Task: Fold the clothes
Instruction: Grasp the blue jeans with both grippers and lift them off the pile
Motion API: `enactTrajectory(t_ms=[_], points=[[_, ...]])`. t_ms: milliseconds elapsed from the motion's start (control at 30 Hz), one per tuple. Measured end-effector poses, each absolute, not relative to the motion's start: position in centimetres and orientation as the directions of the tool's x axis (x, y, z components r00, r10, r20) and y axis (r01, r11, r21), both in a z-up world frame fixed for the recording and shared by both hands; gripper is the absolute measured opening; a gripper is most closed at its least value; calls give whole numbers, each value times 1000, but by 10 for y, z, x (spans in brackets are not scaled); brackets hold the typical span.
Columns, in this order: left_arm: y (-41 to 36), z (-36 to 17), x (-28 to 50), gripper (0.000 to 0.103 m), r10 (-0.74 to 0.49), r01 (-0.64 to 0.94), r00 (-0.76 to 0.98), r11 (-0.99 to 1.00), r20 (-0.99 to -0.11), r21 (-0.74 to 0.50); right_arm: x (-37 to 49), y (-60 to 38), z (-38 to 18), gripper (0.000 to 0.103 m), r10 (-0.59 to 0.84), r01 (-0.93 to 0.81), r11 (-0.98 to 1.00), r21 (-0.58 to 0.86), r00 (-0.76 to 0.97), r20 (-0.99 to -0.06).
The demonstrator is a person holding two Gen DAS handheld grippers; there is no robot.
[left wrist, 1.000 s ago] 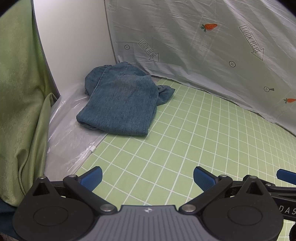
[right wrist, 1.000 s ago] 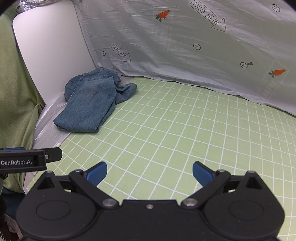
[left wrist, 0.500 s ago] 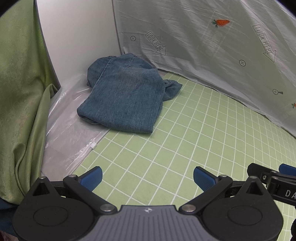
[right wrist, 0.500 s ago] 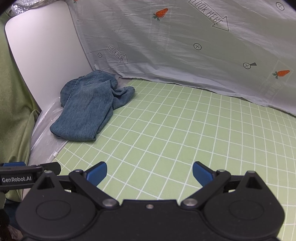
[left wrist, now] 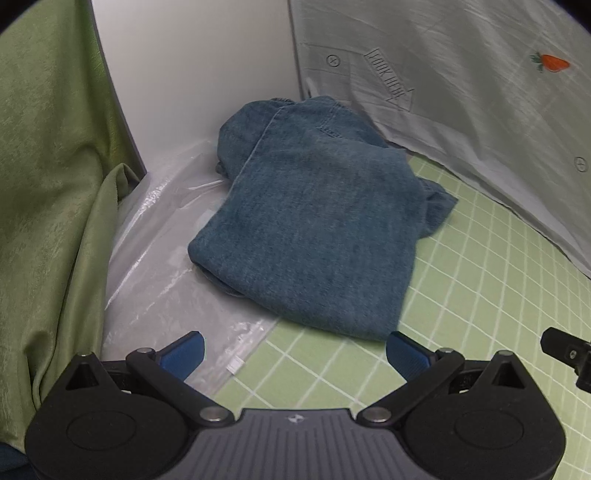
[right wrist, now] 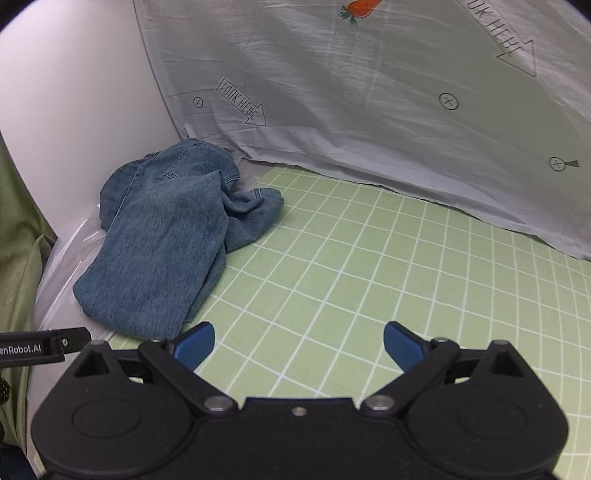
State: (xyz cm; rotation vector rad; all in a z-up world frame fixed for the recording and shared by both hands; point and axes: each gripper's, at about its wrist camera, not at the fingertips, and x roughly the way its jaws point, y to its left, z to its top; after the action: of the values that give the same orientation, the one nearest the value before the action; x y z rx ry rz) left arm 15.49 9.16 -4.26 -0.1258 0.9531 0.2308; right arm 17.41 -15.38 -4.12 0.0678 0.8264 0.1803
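From your left wrist view, your left gripper [left wrist: 294, 352] hovered empty, fingers spread wide, just short of the jeans [left wrist: 314, 236] bunched in the table's far-left corner, while your right wrist view showed your right gripper [right wrist: 298, 345] equally wide and empty beside the jeans [right wrist: 162, 243], apparently ready to grab.

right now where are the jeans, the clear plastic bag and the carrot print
jeans [left wrist: 314, 236], left wrist view, middle of the folded top layer
clear plastic bag [left wrist: 162, 280], left wrist view, crinkled sheet left of the jeans
carrot print [right wrist: 360, 6], right wrist view, orange body on the grey sheet

Staged recording booth: gridded green mat [right wrist: 369, 266], printed backdrop sheet [right wrist: 369, 110].
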Motion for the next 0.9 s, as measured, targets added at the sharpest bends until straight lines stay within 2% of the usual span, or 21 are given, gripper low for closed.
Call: enactTrajectory(t_ms=[267, 400, 500, 567, 633, 667, 700, 733, 800, 833, 900], points=[[141, -92, 215, 101, 193, -365, 428, 931, -883, 27, 257, -88, -91, 85, 241, -143, 971, 193, 572, -784], [156, -108, 233, 91, 157, -397, 406, 918, -900, -19, 274, -58, -114, 79, 292, -152, 956, 250, 513, -807], [160, -114, 243, 77, 118, -385, 415, 921, -902, -56, 278, -37, -125, 76, 299, -177, 954, 242, 496, -815], [161, -114, 243, 70, 96, -378, 431, 922, -897, -82, 276, -27, -126, 65, 301, -212, 952, 222, 511, -805], [159, -112, 241, 55, 86, -369, 449, 924, -890, -96, 273, -20, -125, 33, 340, -265, 936, 233, 499, -797], [157, -111, 239, 50, 82, -364, 459, 926, -885, -103, 271, -18, -124, 30, 343, -290, 932, 219, 505, -792], [155, -109, 237, 43, 78, -358, 469, 927, -880, -109, 268, -15, -122, 20, 347, -314, 927, 205, 511, -787], [153, -106, 234, 31, 73, -361, 482, 924, -873, -122, 266, -15, -121, 15, 355, -332, 922, 199, 517, -779], [149, -100, 227, 17, 65, -369, 508, 917, -859, -149, 262, -24, -119, 10, 365, -332, 919, 211, 523, -770], [146, -97, 224, 15, 47, -371, 517, 912, -855, -174, 257, -29, -116, 5, 343, -322, 928, 187, 541, -768], [136, -90, 218, 14, 3, -359, 531, 907, -848, -222, 248, -40, -110, 4, 296, -301, 944, 139, 576, -762]])
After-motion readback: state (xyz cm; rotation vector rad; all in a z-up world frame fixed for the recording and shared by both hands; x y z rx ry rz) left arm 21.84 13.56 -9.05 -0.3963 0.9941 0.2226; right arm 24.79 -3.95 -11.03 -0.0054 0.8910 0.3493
